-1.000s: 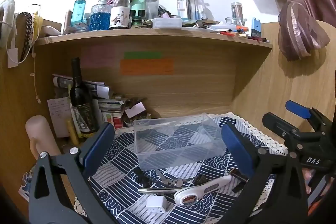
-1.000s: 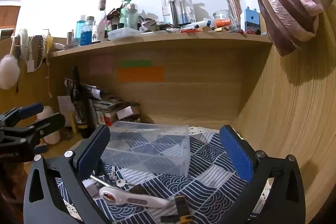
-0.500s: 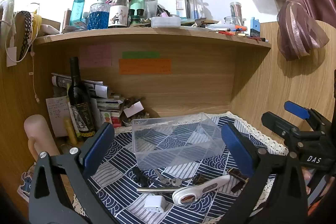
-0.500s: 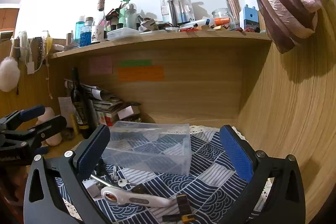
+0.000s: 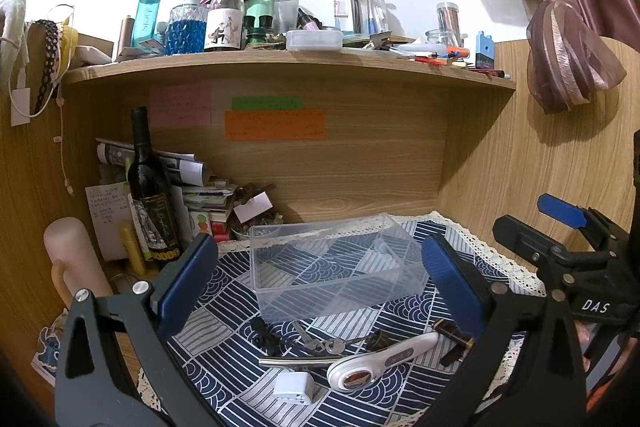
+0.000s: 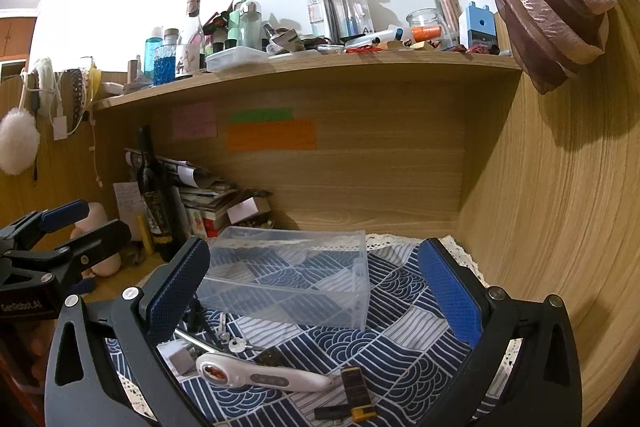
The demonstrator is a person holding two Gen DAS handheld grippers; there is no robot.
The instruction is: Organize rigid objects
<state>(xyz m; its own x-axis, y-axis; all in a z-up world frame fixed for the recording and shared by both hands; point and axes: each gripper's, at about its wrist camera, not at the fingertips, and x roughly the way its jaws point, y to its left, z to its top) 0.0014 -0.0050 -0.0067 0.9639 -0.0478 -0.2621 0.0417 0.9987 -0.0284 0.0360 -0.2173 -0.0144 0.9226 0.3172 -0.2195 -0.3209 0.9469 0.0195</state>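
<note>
A clear plastic box (image 5: 332, 263) stands empty on the blue patterned cloth (image 5: 224, 307); it also shows in the right wrist view (image 6: 288, 275). In front of it lie a white rotary cutter (image 5: 380, 359) (image 6: 260, 375), a key (image 5: 320, 341) (image 6: 232, 341), a metal bar (image 5: 296, 361), a white square block (image 5: 294, 389) (image 6: 176, 357) and small dark pieces (image 6: 356, 387). My left gripper (image 5: 316, 279) is open and empty above the items. My right gripper (image 6: 312, 287) is open and empty, facing the box; it also shows in the left wrist view (image 5: 560, 227).
A dark wine bottle (image 5: 150, 195), stacked papers and boxes (image 5: 200, 195) and a pale pink cylinder (image 5: 70, 259) stand at the left. The wooden desk walls (image 6: 560, 227) close in the back and right. A cluttered shelf (image 5: 280, 59) runs overhead.
Both grippers have drifted slightly; the scene has shifted a little in both views. Nothing was taken hold of or moved on the cloth.
</note>
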